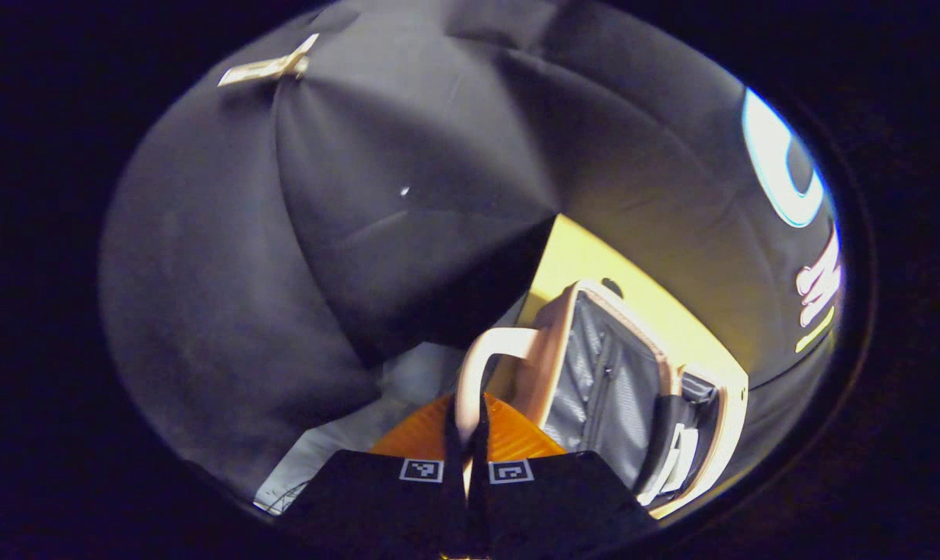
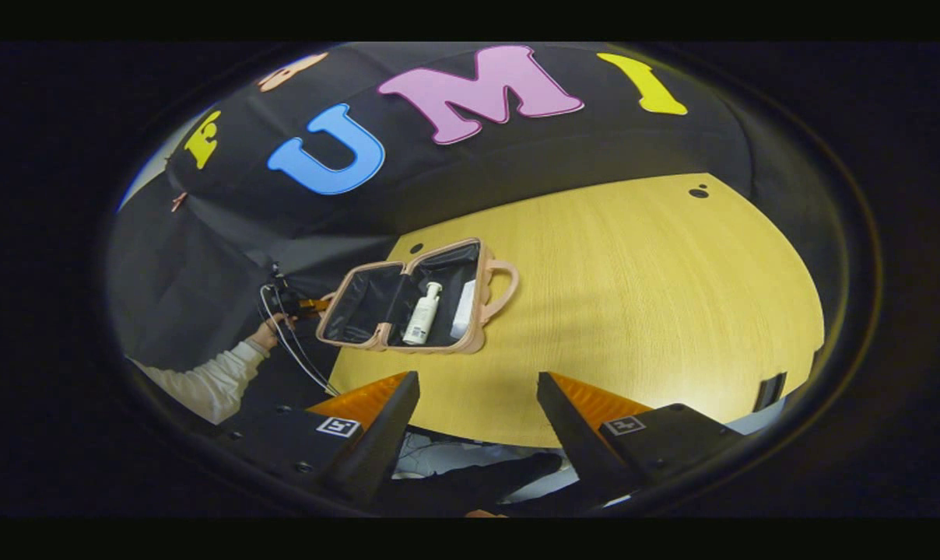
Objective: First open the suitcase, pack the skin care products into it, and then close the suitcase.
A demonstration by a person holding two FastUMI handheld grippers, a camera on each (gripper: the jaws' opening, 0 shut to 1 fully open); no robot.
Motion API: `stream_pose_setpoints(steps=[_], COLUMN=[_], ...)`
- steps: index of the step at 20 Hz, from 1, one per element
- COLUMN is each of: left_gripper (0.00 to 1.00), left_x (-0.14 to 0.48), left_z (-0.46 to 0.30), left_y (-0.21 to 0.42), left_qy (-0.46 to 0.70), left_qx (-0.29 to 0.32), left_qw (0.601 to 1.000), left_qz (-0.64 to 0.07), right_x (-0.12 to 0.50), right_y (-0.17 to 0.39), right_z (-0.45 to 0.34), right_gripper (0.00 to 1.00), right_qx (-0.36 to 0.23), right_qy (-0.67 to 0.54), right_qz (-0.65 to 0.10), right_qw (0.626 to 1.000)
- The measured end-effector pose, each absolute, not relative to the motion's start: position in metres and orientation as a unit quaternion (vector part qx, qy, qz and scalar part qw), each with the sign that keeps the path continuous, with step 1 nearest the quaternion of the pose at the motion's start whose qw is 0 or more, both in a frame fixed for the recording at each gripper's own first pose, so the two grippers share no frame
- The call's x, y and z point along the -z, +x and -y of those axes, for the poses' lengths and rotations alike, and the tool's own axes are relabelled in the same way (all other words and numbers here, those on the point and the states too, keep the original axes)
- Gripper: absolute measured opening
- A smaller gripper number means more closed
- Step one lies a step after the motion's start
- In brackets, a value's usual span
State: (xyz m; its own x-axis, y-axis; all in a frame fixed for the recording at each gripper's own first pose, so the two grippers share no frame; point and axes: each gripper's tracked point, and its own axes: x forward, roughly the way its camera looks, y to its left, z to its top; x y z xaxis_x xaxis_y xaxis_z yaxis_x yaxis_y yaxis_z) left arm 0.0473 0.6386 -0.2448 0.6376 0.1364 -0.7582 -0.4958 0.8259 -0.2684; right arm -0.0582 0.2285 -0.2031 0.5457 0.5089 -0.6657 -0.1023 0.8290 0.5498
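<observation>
Pinches the stiff loop handle [image 1: 474, 365] in the left hand-held gripper [image 1: 466, 459], holds the right hand-held gripper [image 2: 478, 412] spread and empty over the surface [image 2: 633, 311], with the suitcase [image 2: 361, 307] open farther off on it, likely light, rigid, slick-shelled, best closed by that handle.

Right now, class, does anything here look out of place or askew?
Yes: the open suitcase sits at the table's edge, and its empty half seems to jut past it, where the left hand-held gripper pinches its handle. The bottle inside lies tidy.
</observation>
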Motion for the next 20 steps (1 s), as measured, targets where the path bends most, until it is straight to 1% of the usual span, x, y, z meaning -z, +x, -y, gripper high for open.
stream_pose_setpoints(steps=[3,6,10,12,14,17,20], left_gripper=[0.06,0.06,0.06,0.06,0.06,0.06,0.06], left_x=[0.154,0.081,0.036,0.035,0.051,0.100,0.163], left_z=[-0.601,-0.525,-0.405,-0.342,-0.277,-0.187,-0.136], left_y=[0.066,0.086,0.112,0.125,0.139,0.153,0.168], left_qy=[-0.220,-0.235,-0.201,-0.183,-0.154,-0.125,-0.111], left_qx=[-0.143,-0.087,-0.039,-0.009,0.020,0.056,0.067], left_qw=[0.906,0.924,0.938,0.941,0.941,0.932,0.921], left_qz=[-0.332,-0.288,-0.280,-0.285,-0.301,-0.335,-0.368], right_x=[0.199,0.186,0.179,0.177,0.174,0.172,0.172], right_y=[-0.042,-0.025,-0.012,-0.002,0.004,0.007,0.005], right_z=[-0.220,-0.205,-0.168,-0.139,-0.106,-0.050,0.007], right_gripper=[0.97,0.97,0.97,0.96,0.96,0.96,0.96], right_qx=[-0.210,-0.238,-0.257,-0.253,-0.243,-0.221,-0.195], right_qy=[0.227,0.238,0.255,0.262,0.264,0.259,0.254], right_qz=[-0.424,-0.398,-0.380,-0.369,-0.357,-0.341,-0.330], right_qw=[0.851,0.853,0.851,0.855,0.863,0.876,0.888])
